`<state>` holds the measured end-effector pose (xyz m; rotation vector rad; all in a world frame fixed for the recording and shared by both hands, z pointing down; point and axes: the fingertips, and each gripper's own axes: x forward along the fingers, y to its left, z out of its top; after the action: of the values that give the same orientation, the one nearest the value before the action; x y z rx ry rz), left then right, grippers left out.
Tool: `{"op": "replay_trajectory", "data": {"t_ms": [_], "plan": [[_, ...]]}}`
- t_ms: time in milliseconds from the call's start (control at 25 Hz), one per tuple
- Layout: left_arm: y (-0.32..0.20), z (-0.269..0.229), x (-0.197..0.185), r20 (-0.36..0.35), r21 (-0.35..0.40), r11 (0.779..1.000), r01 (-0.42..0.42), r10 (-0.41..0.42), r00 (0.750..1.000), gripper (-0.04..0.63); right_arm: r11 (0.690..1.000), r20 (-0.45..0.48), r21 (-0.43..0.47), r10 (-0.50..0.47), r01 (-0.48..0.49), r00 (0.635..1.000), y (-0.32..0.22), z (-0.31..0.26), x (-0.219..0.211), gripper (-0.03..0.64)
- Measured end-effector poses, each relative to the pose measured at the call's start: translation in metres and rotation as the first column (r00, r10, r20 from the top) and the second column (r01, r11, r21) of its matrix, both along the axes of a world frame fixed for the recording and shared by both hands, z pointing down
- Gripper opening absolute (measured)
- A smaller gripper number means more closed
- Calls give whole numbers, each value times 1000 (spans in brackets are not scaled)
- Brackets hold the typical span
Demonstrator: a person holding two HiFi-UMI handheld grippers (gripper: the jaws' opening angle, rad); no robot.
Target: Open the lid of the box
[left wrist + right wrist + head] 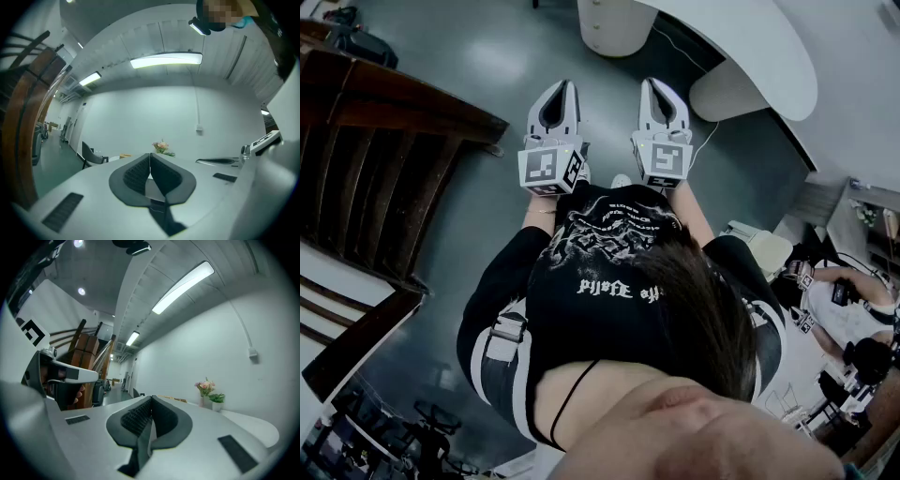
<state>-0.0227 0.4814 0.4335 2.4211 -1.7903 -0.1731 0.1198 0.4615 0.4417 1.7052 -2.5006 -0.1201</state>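
No box shows in any view. In the head view both grippers are held side by side at chest height, pointing away from the person over the grey floor. My left gripper (562,87) has its jaws pressed together with nothing between them, as the left gripper view (150,155) also shows. My right gripper (662,84) is likewise shut and empty (151,399). Each gripper view looks level across a room toward a pale wall. The right gripper's body (262,140) shows at the left gripper view's right edge.
A dark wooden structure (384,159) stands close on the left. A white curved table (750,47) lies ahead to the right, with a vase of flowers (205,386) on it. A dark chair (91,157) stands farther off. Another person (853,309) is at the right.
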Motion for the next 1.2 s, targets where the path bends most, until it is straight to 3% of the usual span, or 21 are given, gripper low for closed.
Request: {"op": "replay_trajectory", "data": {"t_ms": [360, 880, 1200], "plan": [[5, -1, 19, 75, 13, 1000, 12, -13, 997, 25, 998, -6, 1, -60, 60, 998, 5, 1, 7, 26], [17, 13, 45, 3, -40, 997, 72, -72, 997, 25, 988, 40, -19, -151, 152, 988, 7, 12, 35, 26], [1, 24, 49, 16, -60, 997, 50, -50, 999, 25, 983, 18, -39, -178, 178, 984, -8, 22, 27, 26]]}}
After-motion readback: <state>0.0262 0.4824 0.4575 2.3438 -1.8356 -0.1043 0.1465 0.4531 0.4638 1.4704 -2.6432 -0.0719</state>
